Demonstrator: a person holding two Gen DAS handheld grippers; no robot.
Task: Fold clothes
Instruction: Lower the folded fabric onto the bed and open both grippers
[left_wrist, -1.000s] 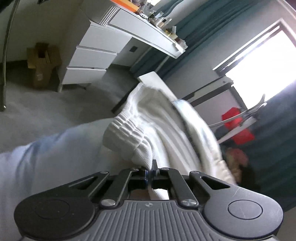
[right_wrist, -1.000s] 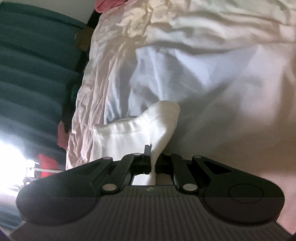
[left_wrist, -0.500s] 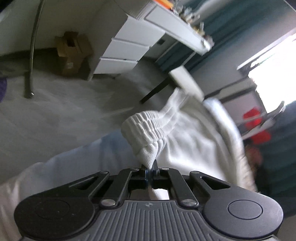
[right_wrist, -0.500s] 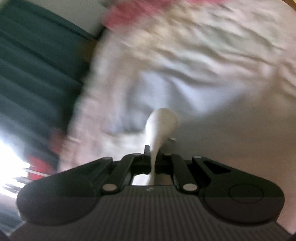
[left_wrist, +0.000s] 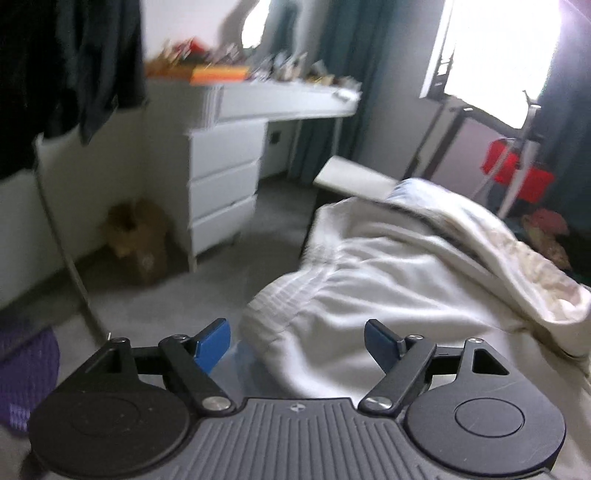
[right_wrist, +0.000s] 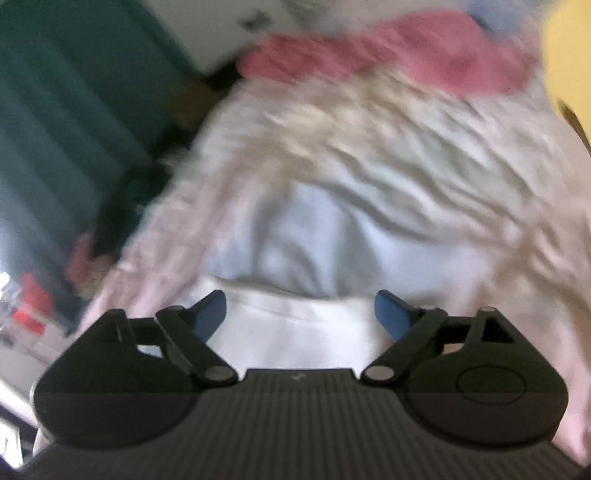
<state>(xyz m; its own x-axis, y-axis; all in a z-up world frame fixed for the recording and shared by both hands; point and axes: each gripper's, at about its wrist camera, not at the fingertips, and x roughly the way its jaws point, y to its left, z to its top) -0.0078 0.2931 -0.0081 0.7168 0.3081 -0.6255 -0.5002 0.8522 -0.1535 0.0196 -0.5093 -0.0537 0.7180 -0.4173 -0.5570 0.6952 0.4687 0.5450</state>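
White garment (left_wrist: 369, 295) fills the bed ahead; open floor (left_wrist: 166, 295) lies left, bounded by a drawer unit (left_wrist: 221, 177).

Soft white knit garment (left_wrist: 369, 295) with ribbed waistband, matt black plastic left gripper (left_wrist: 297, 341) with blue pads, wrinkled pale cotton bedsheet (right_wrist: 388, 155), smooth white drawer unit (left_wrist: 221, 177), grey carpet (left_wrist: 177, 299)

The left gripper (left_wrist: 297, 341) has its jaws spread wide, the two blue fingertips (left_wrist: 212, 343) well apart with nothing clamped between them. The right gripper (right_wrist: 299, 314) is likewise spread wide, its blue fingertips (right_wrist: 391, 314) well apart and gripping nothing. Both point forward and slightly downward; the right wrist view is blurred.
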